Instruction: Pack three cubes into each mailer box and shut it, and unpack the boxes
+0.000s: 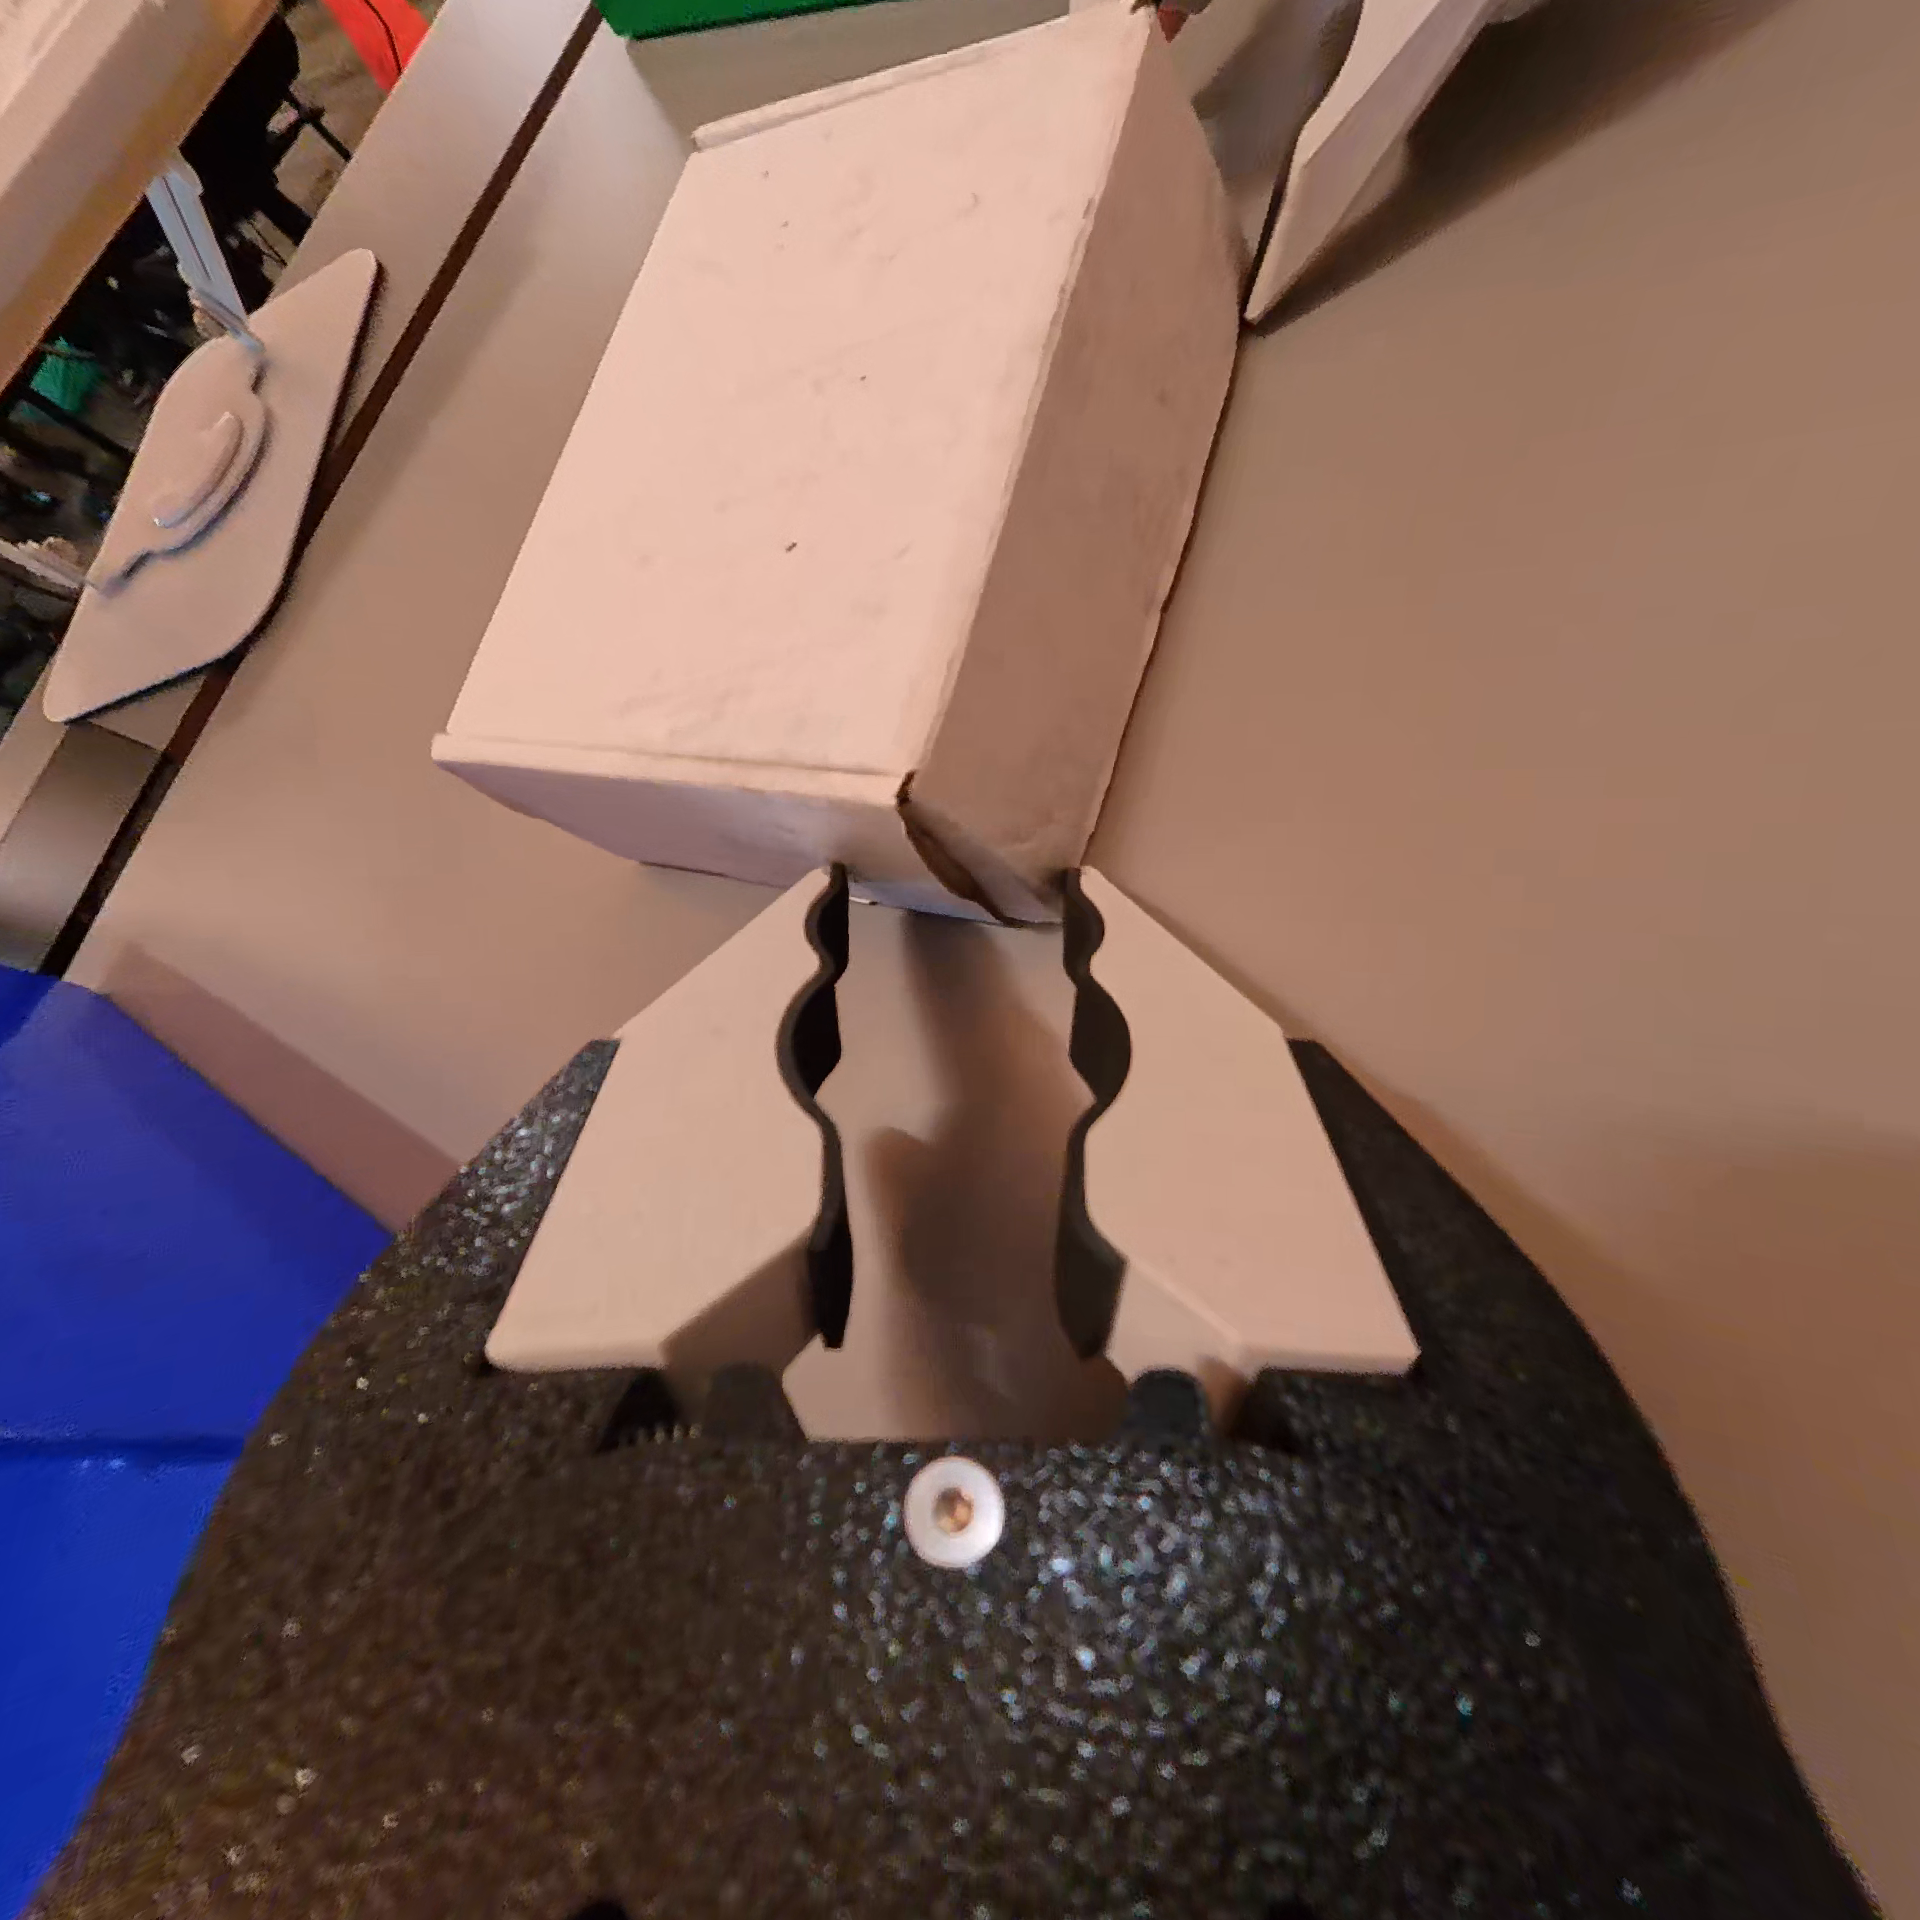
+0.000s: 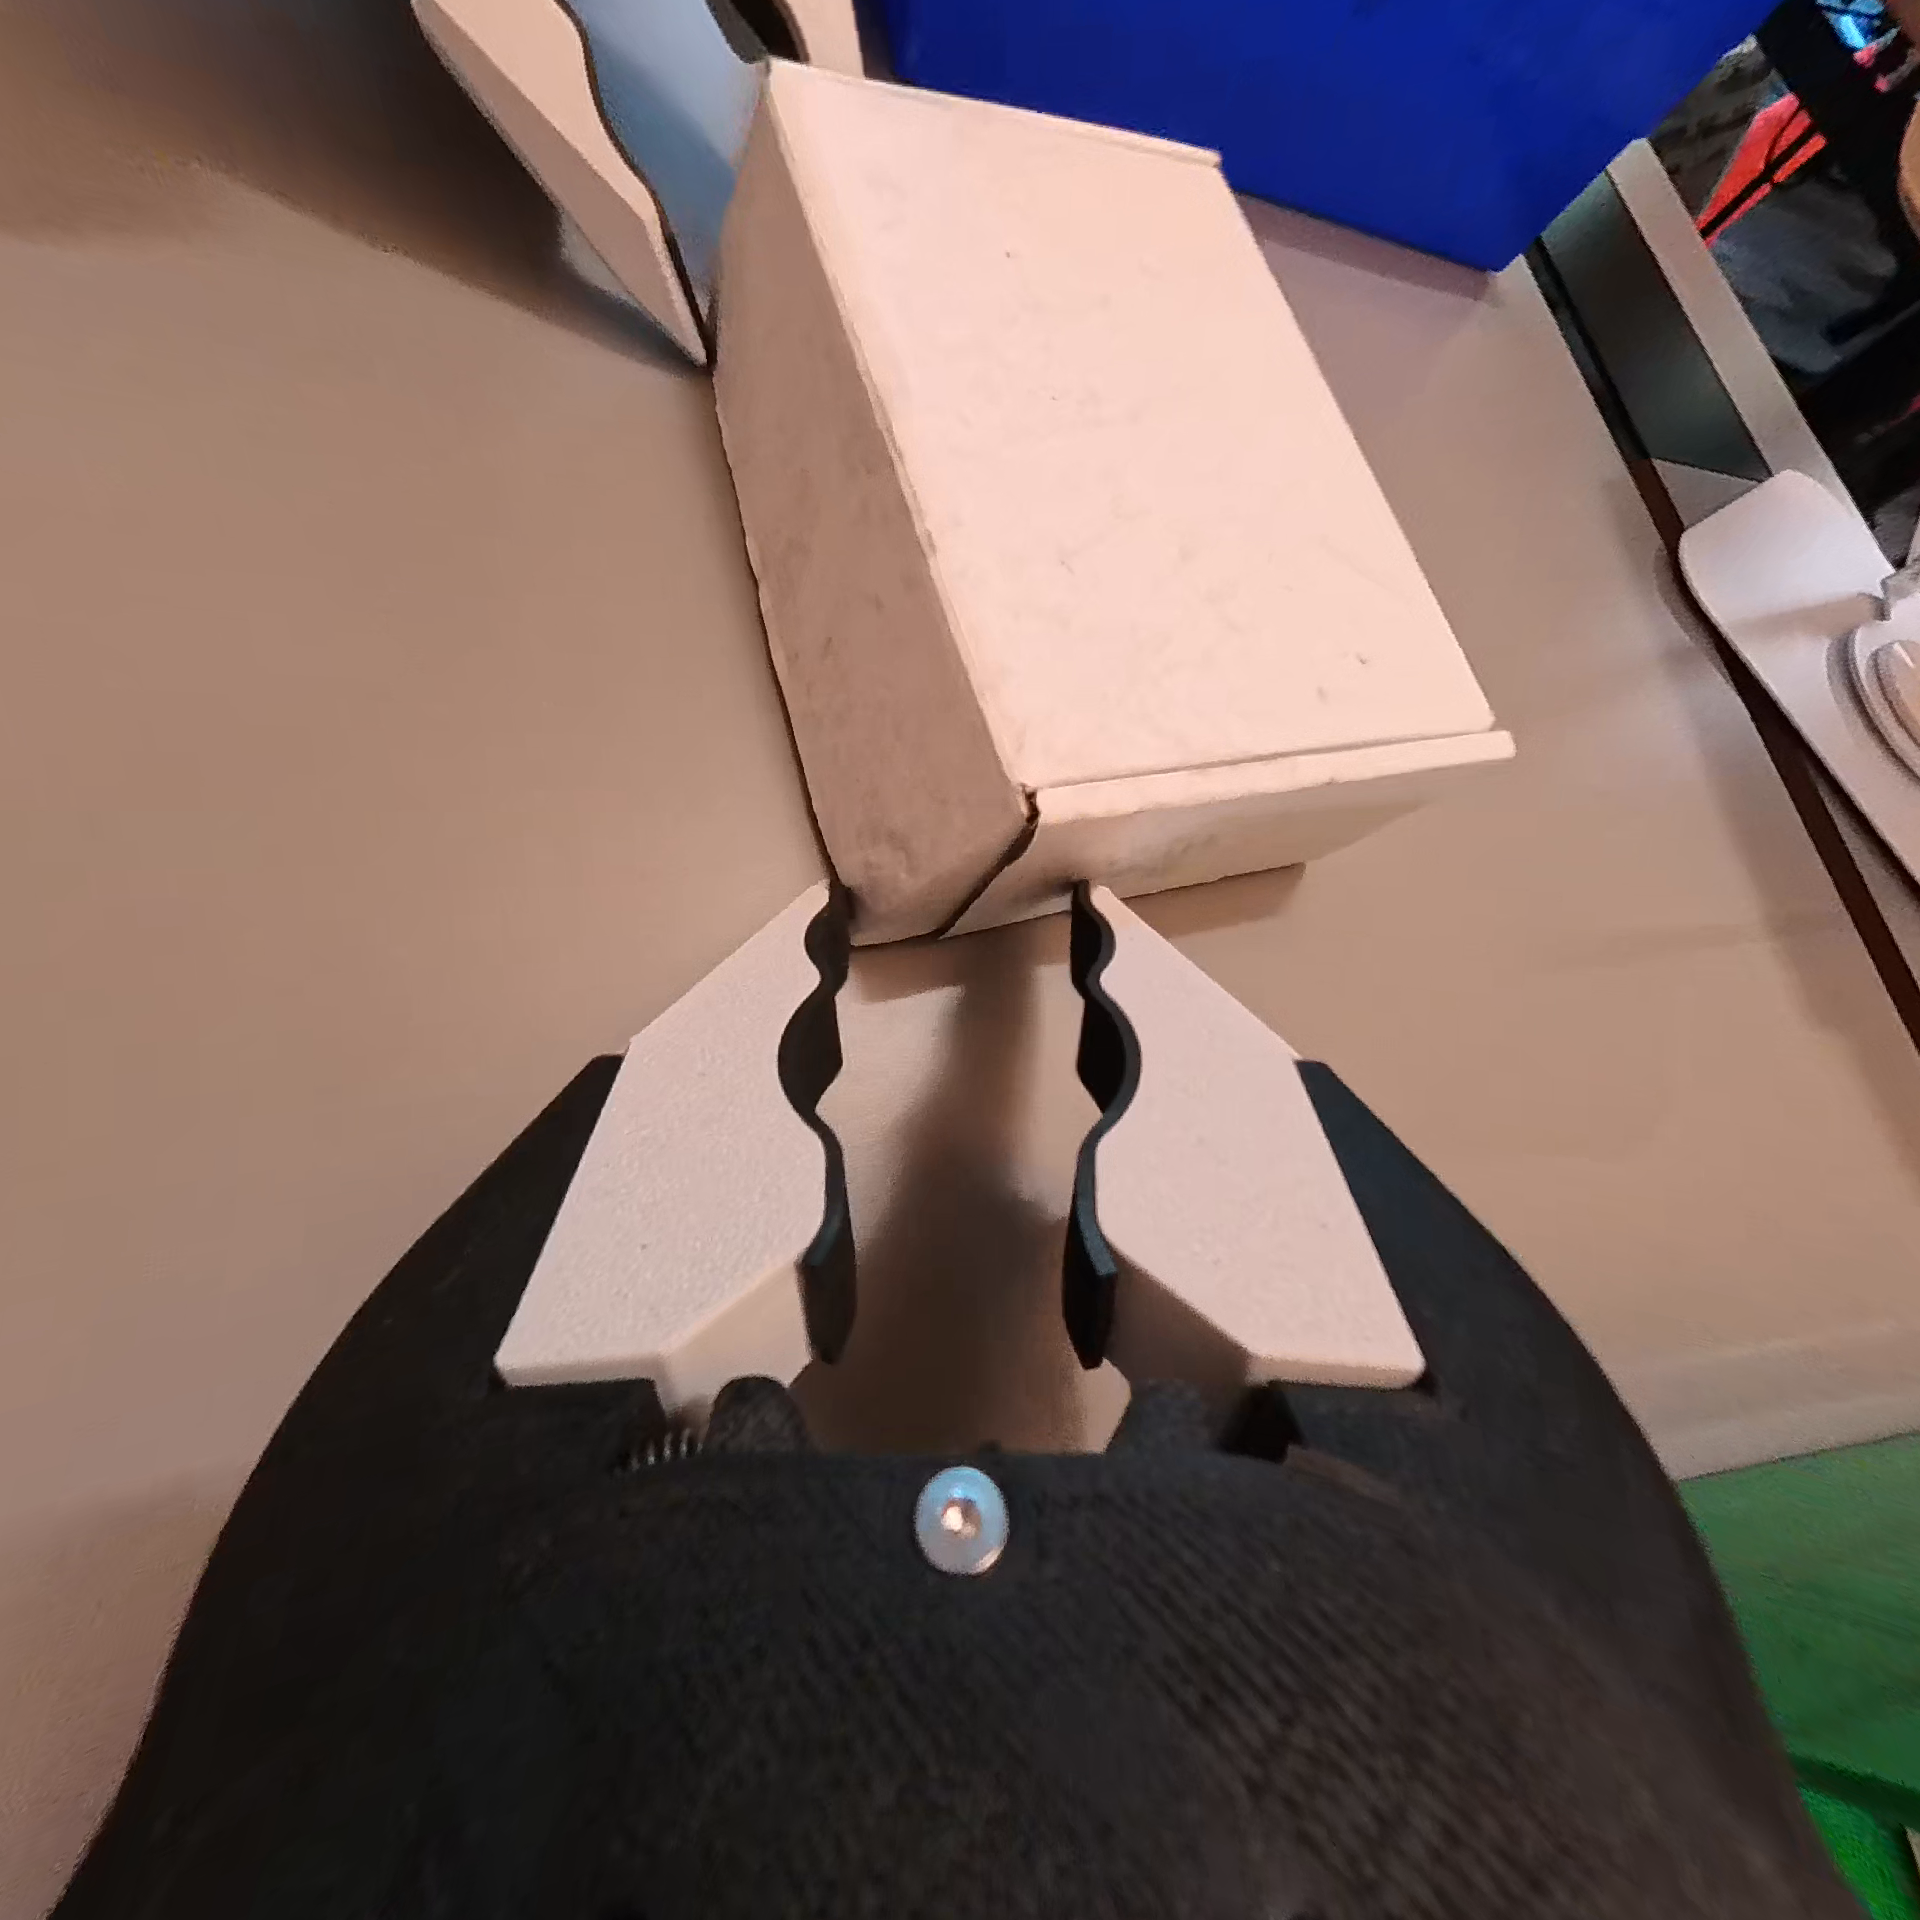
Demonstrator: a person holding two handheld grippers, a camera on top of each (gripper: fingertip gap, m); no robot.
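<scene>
A shut white mailer box (image 1: 831, 499) sits on a tan table (image 1: 1507, 727), lid down, w/ a gripper at each of two opposite corners. Left gripper (image 1: 954, 883): jaws part-open, tips at the box's near corner, one tip either side of it; can't tell whether they press the card or only touch. Right gripper (image 2: 958, 902): jaws likewise part-open around the opposite corner, tips at the box's bottom edge. In the right wrist view the left gripper's fingers (image 2: 561, 156) show at the box's far left. Blue bin (image 2: 1299, 104) beyond the box; green bin (image 2: 1818, 1621) near right. A flat cardboard piece (image 1: 208, 499) overhangs the table's far-left edge.
</scene>
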